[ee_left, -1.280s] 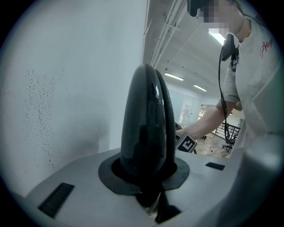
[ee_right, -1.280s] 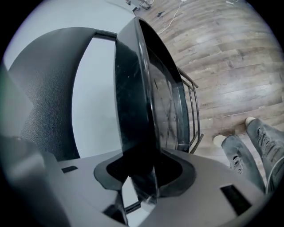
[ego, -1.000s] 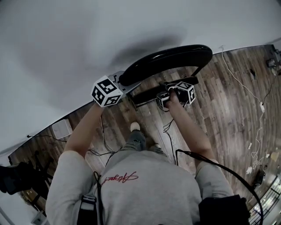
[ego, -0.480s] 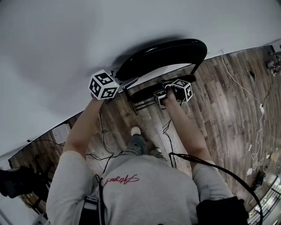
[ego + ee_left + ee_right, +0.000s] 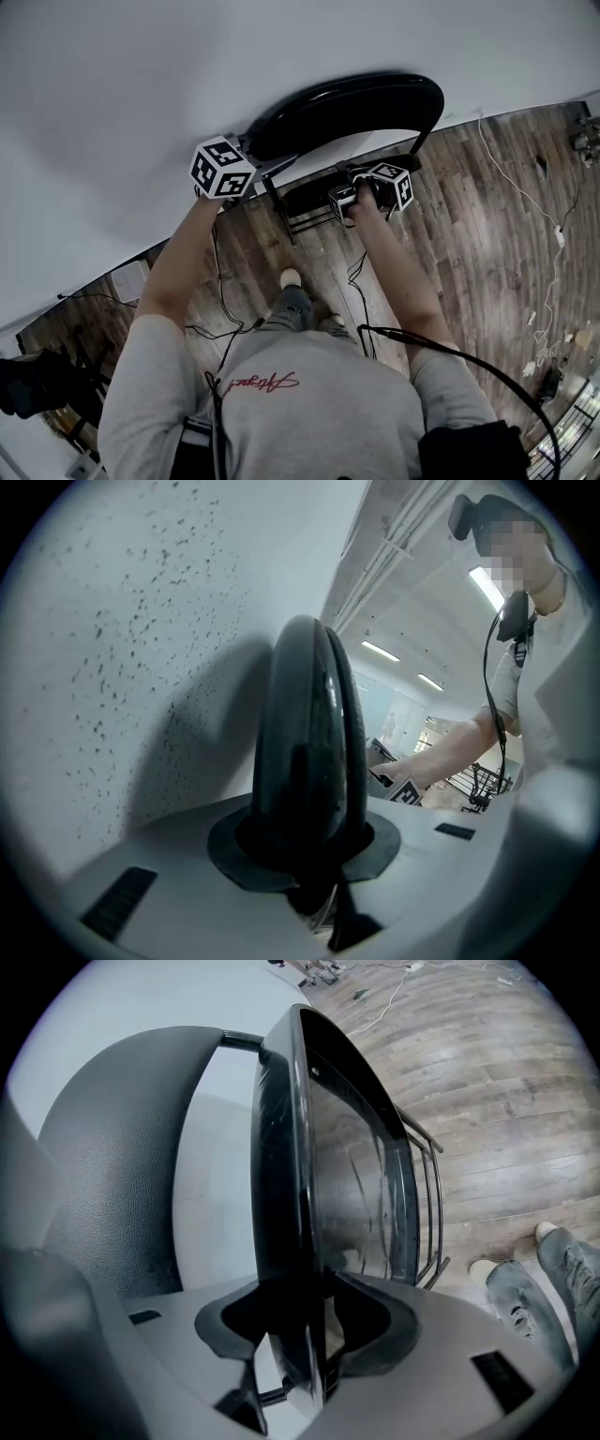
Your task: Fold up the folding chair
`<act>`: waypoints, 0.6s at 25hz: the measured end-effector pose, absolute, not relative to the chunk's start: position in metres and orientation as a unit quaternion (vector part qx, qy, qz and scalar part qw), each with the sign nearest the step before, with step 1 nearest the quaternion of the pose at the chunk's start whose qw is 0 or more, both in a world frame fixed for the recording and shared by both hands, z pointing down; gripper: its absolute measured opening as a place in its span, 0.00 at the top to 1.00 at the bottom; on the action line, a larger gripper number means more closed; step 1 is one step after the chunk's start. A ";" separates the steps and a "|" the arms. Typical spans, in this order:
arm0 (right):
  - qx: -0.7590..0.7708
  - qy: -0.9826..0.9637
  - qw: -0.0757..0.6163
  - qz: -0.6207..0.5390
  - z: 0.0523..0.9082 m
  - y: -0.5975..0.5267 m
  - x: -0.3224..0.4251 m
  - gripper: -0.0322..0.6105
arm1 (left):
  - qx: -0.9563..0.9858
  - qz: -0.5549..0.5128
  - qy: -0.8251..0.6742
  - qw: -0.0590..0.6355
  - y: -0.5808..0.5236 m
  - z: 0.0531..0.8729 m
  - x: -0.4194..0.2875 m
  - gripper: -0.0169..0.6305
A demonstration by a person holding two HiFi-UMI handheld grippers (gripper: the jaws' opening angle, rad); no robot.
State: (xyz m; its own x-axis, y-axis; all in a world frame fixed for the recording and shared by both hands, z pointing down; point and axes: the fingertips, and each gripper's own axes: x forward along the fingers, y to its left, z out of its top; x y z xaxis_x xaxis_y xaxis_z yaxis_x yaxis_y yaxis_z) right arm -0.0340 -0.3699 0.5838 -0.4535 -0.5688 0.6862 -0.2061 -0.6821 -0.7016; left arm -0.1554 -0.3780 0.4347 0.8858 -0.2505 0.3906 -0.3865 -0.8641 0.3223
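Black glossy folding chair (image 5: 347, 108): partly folded, upright on wood floor (image 5: 469, 244), close beside white wall (image 5: 141, 84).

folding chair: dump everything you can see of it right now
The folding chair is glossy black and plastic-looking, with thin dark metal rods. Its curved backrest sits close to the white wall. The seat is tipped up nearly on edge, so it looks mostly folded. It stands on the wood floor. The left gripper clamps the backrest's rim; the right gripper loosely straddles the seat's edge.
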 end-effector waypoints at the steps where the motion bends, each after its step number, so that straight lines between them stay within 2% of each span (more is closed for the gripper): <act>1: -0.509 0.382 0.116 -0.763 0.583 -0.371 -0.036 0.68 | 0.950 0.169 -0.170 0.202 -0.379 0.435 -0.158 0.84; 15: -0.534 0.413 0.108 -0.730 0.584 -0.374 -0.045 0.65 | 0.956 0.158 -0.167 0.182 -0.374 0.438 -0.168 0.83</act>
State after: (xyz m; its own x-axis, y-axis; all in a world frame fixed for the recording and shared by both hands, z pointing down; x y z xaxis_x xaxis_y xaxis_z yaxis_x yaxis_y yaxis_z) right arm -0.0446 -0.3741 0.5841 -0.4054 -0.5991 0.6904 -0.2832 -0.6358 -0.7180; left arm -0.1682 -0.3740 0.4382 0.8943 -0.2607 0.3637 -0.3763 -0.8779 0.2961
